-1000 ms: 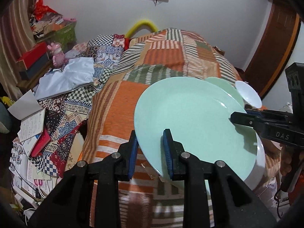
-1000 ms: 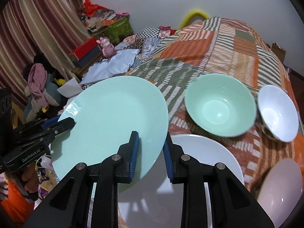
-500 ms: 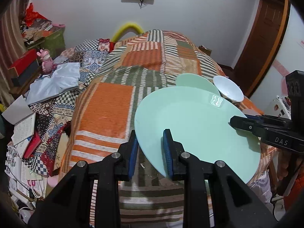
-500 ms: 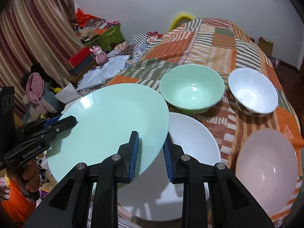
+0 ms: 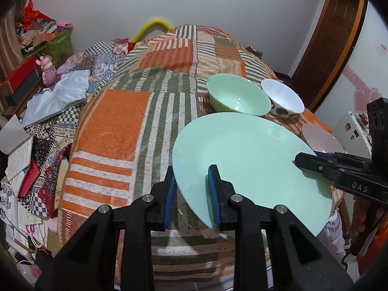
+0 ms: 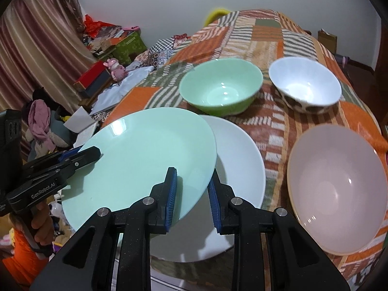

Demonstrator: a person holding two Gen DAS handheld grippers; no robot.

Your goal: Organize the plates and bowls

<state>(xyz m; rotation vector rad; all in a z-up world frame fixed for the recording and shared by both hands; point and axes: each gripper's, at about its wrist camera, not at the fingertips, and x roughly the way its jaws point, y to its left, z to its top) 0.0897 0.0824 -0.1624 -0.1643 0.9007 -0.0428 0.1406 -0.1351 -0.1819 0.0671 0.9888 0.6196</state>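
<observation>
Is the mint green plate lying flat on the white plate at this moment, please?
No, the mint green plate is tilted, gripped at opposite rims by both grippers, overlapping only the left part of the white plate.

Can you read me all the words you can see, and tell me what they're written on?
"DAS" is on the side of the right gripper, seen from the left wrist camera.
"GenRobot.AI" is on the side of the left gripper, seen from the right wrist camera.
The open notebook beside the bed has writing too small to read.
The pink sign on the right wall is too blurred to read.
</observation>
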